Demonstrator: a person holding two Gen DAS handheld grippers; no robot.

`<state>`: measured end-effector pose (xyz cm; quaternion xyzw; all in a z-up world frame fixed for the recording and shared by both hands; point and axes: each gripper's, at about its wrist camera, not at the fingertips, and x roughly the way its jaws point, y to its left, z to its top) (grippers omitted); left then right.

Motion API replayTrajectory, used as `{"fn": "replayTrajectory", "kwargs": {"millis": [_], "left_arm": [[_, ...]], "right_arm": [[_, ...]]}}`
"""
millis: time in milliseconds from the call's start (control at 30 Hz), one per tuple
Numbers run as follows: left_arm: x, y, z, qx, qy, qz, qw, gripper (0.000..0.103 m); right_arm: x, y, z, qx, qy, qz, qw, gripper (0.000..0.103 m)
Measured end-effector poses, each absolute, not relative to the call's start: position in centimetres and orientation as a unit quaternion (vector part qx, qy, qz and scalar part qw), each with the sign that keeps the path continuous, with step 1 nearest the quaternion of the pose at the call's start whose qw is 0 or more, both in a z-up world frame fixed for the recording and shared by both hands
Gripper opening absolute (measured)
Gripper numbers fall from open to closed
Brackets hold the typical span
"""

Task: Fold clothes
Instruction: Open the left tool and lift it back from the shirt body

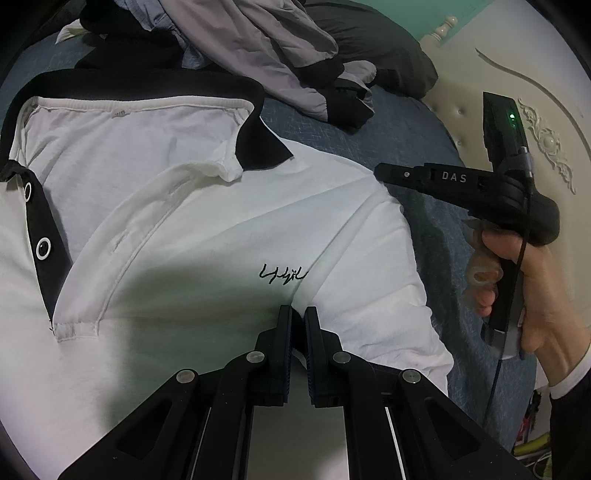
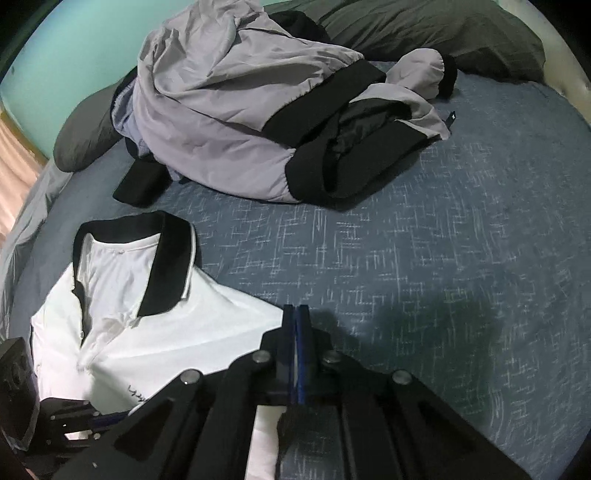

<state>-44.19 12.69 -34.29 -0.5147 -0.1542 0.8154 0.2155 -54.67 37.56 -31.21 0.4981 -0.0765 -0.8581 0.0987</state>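
Note:
A white polo shirt (image 1: 184,221) with a black collar (image 1: 255,122) and a black button placket lies face up on the bed. My left gripper (image 1: 298,314) is shut on the chest fabric just below the small black script logo (image 1: 282,275), and creases run out from its tips. My right gripper (image 1: 378,171), held by a hand (image 1: 517,277), comes in from the right at the shirt's shoulder edge. In the right wrist view its fingers (image 2: 296,310) are pressed together on the edge of the shirt (image 2: 184,332). The left gripper (image 2: 118,416) shows at the bottom left there.
A crumpled grey and black jacket (image 2: 240,110) is heaped beyond the collar, with a dark grey pillow (image 2: 424,29) behind it. Blue patterned bedsheet (image 2: 443,258) spreads to the right of the shirt. A cream padded headboard (image 1: 517,74) stands at the right.

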Motion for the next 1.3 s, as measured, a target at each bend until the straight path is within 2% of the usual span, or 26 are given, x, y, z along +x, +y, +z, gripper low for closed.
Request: {"fn": "replayTrajectory", "kwargs": {"millis": [233, 333, 400, 467, 533, 633, 700, 733, 1033, 1300], "left_arm": [[-44.3, 12.8, -34.1, -0.517, -0.156, 0.813, 0.216, 0.007], [-44.6, 12.9, -33.9, -0.517, -0.152, 0.814, 0.218, 0.010], [-44.6, 12.8, -33.6, -0.515, -0.152, 0.815, 0.218, 0.021], [-44.4, 12.4, -33.0, -0.506, -0.162, 0.819, 0.216, 0.049], [-44.3, 11.9, -32.3, -0.498, -0.169, 0.824, 0.211, 0.058], [-43.9, 11.4, -31.2, -0.493, -0.168, 0.828, 0.207, 0.058], [-43.5, 11.1, -30.6, -0.491, -0.162, 0.831, 0.205, 0.058], [-43.3, 10.9, -30.4, -0.491, -0.160, 0.831, 0.204, 0.058], [-40.1, 9.2, -29.8, -0.497, -0.146, 0.834, 0.188, 0.058], [-35.2, 3.9, -29.9, -0.503, -0.164, 0.834, 0.154, 0.058]], "right_arm": [[-55.2, 37.3, -32.6, 0.517, -0.089, -0.845, 0.106, 0.000], [-54.9, 37.5, -32.6, 0.513, -0.116, -0.843, 0.113, 0.001], [-54.5, 37.7, -32.3, 0.505, -0.127, -0.846, 0.116, 0.001], [-54.0, 38.0, -31.9, 0.500, -0.133, -0.848, 0.114, 0.001], [-53.4, 38.5, -31.3, 0.493, -0.141, -0.851, 0.113, 0.003], [-51.6, 40.1, -30.1, 0.476, -0.173, -0.855, 0.113, 0.008], [-49.8, 41.1, -29.1, 0.464, -0.189, -0.858, 0.112, 0.020], [-48.7, 41.3, -29.0, 0.464, -0.195, -0.856, 0.116, 0.029], [-38.9, 42.6, -29.6, 0.459, -0.243, -0.846, 0.123, 0.030], [-35.6, 41.4, -32.0, 0.485, -0.251, -0.831, 0.104, 0.030]]}}
